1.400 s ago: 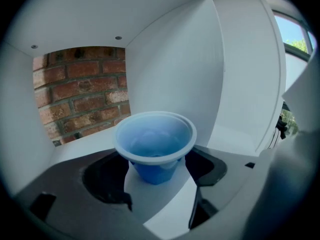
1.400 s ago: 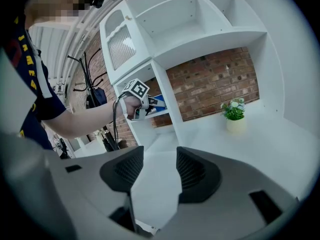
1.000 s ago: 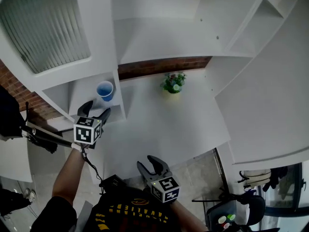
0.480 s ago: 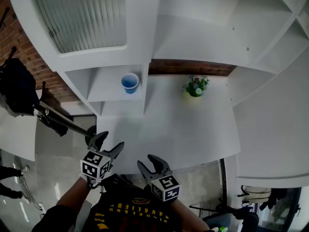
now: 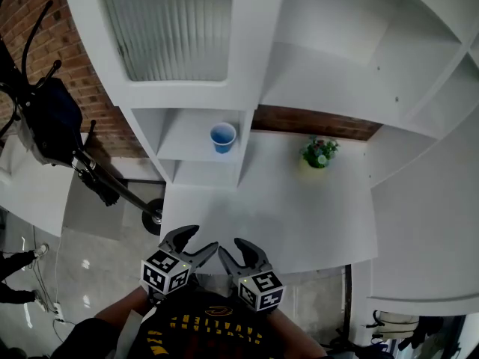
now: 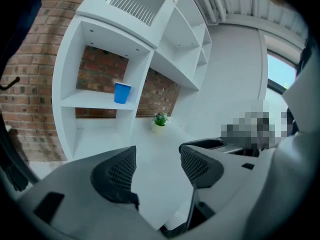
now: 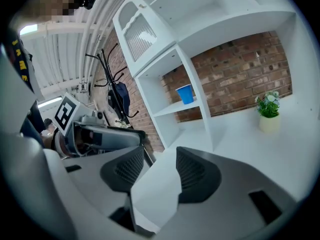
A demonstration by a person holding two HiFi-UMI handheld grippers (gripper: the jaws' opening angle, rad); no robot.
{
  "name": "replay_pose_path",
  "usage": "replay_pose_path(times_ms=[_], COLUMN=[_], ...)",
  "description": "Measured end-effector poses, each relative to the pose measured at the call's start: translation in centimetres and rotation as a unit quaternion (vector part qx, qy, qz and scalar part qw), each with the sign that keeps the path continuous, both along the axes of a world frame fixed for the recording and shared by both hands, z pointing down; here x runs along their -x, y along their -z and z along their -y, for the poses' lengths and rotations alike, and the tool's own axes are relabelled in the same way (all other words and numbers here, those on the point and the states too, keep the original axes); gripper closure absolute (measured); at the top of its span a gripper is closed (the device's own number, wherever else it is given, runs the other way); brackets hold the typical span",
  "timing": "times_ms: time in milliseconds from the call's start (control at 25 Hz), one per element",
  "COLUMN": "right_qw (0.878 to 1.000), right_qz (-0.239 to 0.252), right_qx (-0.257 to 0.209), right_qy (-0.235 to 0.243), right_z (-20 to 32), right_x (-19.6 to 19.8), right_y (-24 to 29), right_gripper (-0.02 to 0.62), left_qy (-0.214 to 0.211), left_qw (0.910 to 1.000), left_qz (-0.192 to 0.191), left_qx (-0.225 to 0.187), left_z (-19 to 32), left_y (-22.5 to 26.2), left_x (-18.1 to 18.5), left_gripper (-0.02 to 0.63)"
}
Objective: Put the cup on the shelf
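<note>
The blue cup (image 5: 222, 137) stands upright on a white shelf (image 5: 196, 142) of the wall unit; it shows too in the left gripper view (image 6: 121, 92) and the right gripper view (image 7: 184, 94). My left gripper (image 5: 196, 243) hangs low near the person's body, far from the cup, its jaws closing with nothing between them (image 6: 157, 169). Beside it my right gripper (image 5: 238, 252) is open and empty (image 7: 156, 171).
A small potted plant (image 5: 318, 153) sits on the white counter (image 5: 299, 215) by the brick wall. A dark bag on a coat stand (image 5: 52, 118) is at the left. More white shelf compartments rise above and to the right.
My left gripper has drawn back from the shelf down to the body, beside the right one, leaving the cup on the shelf. The head view has shifted, so the shelf sits further right.
</note>
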State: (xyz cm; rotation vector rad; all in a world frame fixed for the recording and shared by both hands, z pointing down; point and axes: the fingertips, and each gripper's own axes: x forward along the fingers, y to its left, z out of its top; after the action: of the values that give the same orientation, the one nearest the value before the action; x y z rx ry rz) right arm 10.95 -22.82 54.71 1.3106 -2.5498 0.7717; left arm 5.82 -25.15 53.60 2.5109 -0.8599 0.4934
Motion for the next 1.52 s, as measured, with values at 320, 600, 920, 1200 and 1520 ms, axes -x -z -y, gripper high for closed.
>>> replay_pose_path(times_ms=[320, 600, 920, 1200, 1520], right_qw=[1.0, 0.999, 1.0, 1.0, 1.0], right_qz=[0.007, 0.012, -0.009, -0.014, -0.021], right_qx=[-0.025, -0.019, -0.012, -0.005, -0.006], right_qy=[-0.011, 0.039, 0.022, -0.001, -0.005], right_z=[0.5, -0.5, -0.4, -0.6, -0.6], right_x=[-0.7, 2.1, 2.1, 1.0, 0.5], right_y=[1.2, 0.9, 0.3, 0.2, -0.1], right_gripper=[0.518, 0.589, 0.589, 0.589, 0.589], left_qy=[0.007, 0.015, 0.017, -0.01, -0.027], left_qw=[0.9999, 0.9997, 0.9992, 0.9993, 0.9989], left_qz=[-0.007, -0.004, -0.01, -0.025, -0.027], left_qx=[-0.005, 0.02, 0.034, 0.025, 0.028], left_z=[-1.8, -3.0, -3.0, -3.0, -3.2], left_y=[0.8, -0.4, -1.3, -0.7, -0.8], left_x=[-0.6, 0.5, 1.3, 0.1, -0.7], left_gripper=[0.33, 0.351, 0.393, 0.532, 0.603])
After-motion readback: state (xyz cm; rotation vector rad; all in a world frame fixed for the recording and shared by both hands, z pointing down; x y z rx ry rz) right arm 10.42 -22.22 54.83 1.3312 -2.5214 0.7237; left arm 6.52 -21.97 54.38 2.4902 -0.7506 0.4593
